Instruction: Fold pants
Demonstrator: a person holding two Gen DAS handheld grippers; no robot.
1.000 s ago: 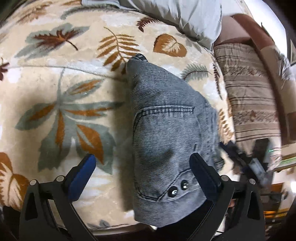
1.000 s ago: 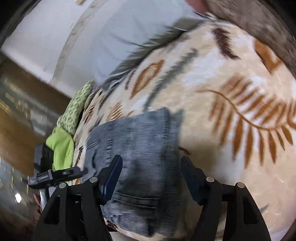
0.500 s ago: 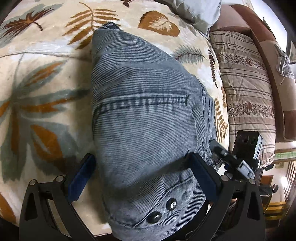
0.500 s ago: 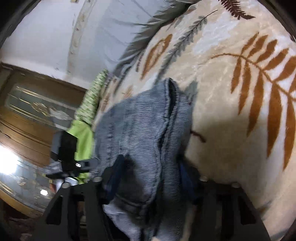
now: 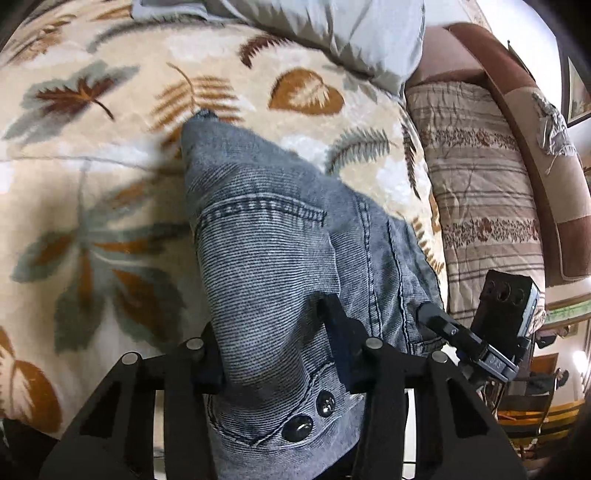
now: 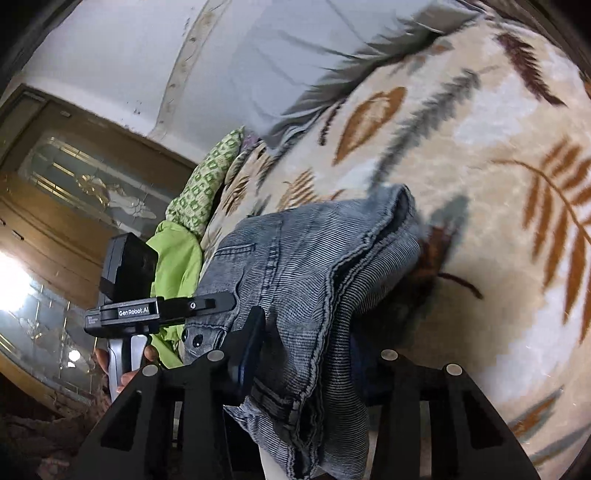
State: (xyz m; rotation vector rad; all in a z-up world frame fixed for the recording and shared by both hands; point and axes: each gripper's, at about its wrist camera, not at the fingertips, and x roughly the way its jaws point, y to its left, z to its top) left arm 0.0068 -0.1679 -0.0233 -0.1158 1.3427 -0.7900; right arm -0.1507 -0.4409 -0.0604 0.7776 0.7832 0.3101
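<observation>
The pants [image 5: 280, 258], grey-blue striped denim already doubled into a thick bundle, were lying on the leaf-patterned blanket [image 5: 92, 184] near its edge, with the end nearest the cameras raised off the bed. That end was being taken at 2 places at once, evidently so that the bundle could be carried or turned over as 1 piece without the layers sliding apart.

The left gripper [image 5: 275, 334] was set across the waistband corner, just above the 2 metal buttons [image 5: 308, 415], and its jaws were closing with the denim bunched between them; the cloth was pinched tight and creased at the pads, so a grip on it was judged to be made. The right gripper [image 6: 308, 343] was placed on the opposite side edge, where the stacked seams and hem showed; its jaws were closing too, with the folded layers packed between them and gathered under the pads.

Each gripper was seen in the other's view just beside the pants, so the hold was spread across the width. A grey pillow [image 5: 332, 33] lay at the far end of the blanket, well apart from the pants, and green cloth [image 6: 177, 266] lay beyond the bed's edge.
</observation>
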